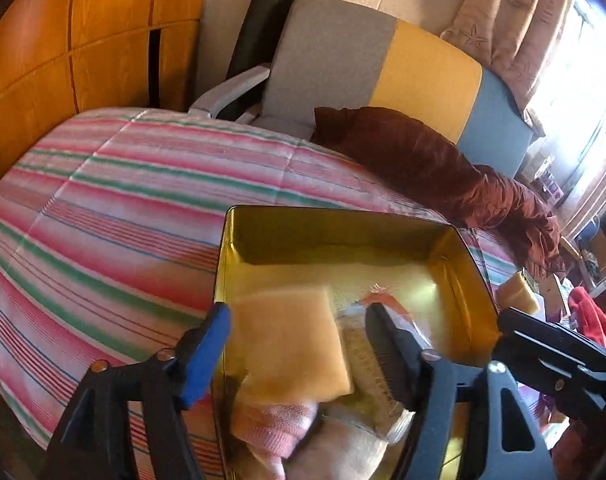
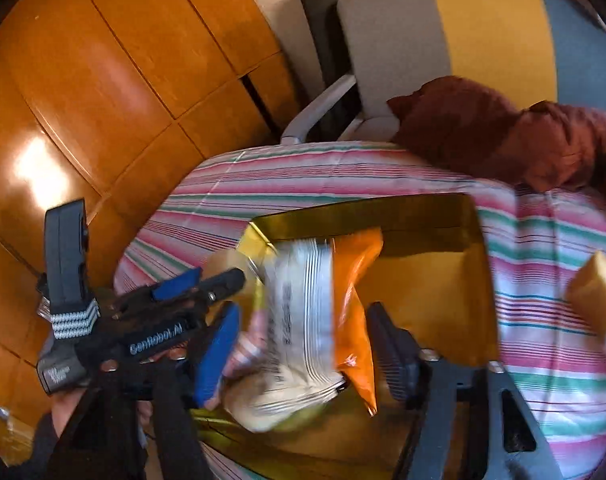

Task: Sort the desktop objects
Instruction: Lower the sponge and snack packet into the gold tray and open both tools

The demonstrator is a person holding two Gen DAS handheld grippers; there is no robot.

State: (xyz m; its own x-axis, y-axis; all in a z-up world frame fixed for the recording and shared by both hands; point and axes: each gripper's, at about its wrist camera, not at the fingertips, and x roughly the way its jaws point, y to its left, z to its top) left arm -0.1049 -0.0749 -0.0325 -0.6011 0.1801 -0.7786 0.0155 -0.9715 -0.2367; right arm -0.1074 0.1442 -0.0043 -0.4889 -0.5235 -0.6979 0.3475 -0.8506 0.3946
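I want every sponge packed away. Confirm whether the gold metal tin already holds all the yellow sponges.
No: one yellow sponge lies outside the gold metal tin, on the striped cloth to its right.

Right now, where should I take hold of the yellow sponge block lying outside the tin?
Probably pinch the yellow sponge block across two flat opposite sides, coming down from above with the right gripper. It sits alone on the striped cloth, right of the gold tin, with nothing crowding its sides.
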